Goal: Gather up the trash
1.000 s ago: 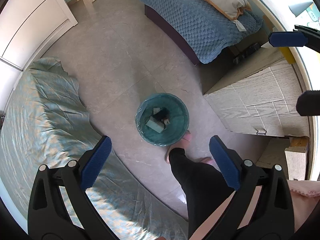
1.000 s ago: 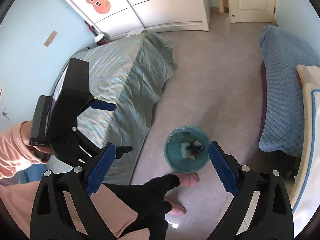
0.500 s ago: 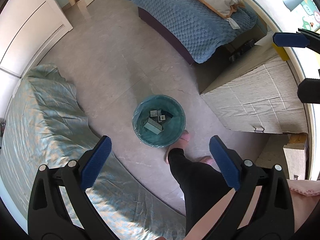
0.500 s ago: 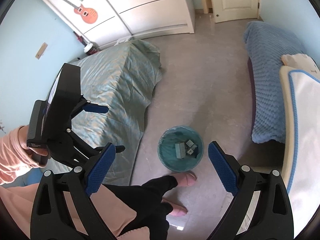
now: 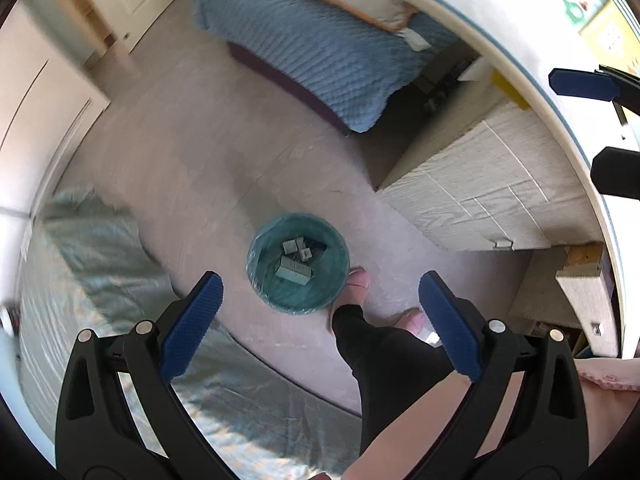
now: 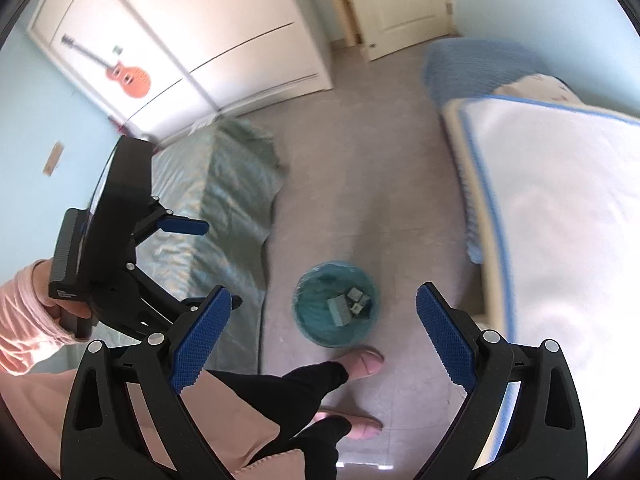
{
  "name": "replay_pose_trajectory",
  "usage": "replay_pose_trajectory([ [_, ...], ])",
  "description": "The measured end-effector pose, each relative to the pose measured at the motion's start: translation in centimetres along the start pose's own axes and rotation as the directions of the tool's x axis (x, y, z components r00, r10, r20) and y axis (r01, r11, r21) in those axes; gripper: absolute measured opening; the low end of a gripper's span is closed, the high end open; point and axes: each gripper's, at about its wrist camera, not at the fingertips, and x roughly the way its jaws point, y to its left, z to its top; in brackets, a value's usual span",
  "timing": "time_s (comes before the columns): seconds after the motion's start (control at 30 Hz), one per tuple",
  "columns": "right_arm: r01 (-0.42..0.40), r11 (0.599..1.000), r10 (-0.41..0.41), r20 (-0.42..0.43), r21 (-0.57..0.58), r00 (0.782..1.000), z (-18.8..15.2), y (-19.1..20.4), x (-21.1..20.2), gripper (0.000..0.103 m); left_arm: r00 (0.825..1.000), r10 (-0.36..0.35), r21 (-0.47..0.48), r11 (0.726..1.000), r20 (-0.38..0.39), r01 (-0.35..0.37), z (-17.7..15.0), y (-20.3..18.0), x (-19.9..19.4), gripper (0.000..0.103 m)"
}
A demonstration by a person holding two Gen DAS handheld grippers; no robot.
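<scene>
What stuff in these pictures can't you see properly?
- Left wrist view: the small boxes in the trash bin are too small to read or identify.
- Left wrist view: the space under the desk is in dark shadow; the things there are unclear.
- Right wrist view: the wardrobe lettering is blurred and cut off by the top edge.
- Both views: the person's legs hide some floor.

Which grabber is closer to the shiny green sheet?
Left. The left gripper hovers open right above the green sheet. The right gripper is off to the other side, open above the white tabletop.
</scene>
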Motion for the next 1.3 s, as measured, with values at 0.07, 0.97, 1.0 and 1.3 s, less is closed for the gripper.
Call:
replay_pose_trajectory([
  [0.07,0.020,0.999,-0.021,0.019,0.041,1.000,-0.7,-0.9,-1.0,0.093,1.000,-0.003,0.050,0.999,0.004,0.003,1.0,-1.3,0.0,0.096],
  [0.97,0.238,0.746,-0.416,0.156,0.621,0.896,-15.9,-9.6,-13.2,0.093,0.989,-0.139,0.636,0.768,0.056,0.072,11.2,-19.9,-2.3,0.096],
  [1.0,0.241,0.732,-0.428,0.156,0.637,0.890,-16.6,-9.6,-13.6,0.093,0.988,-0.145,0.655,0.752,0.055,0.074,11.5,-20.8,-2.4,0.096],
  [1.3,0.292,0.605,-0.542,0.115,0.740,0.832,-22.3,-11.6,-17.6,0.093,0.984,-0.172,0.810,0.583,0.051,0.060,13.8,-28.4,-3.1,0.096],
])
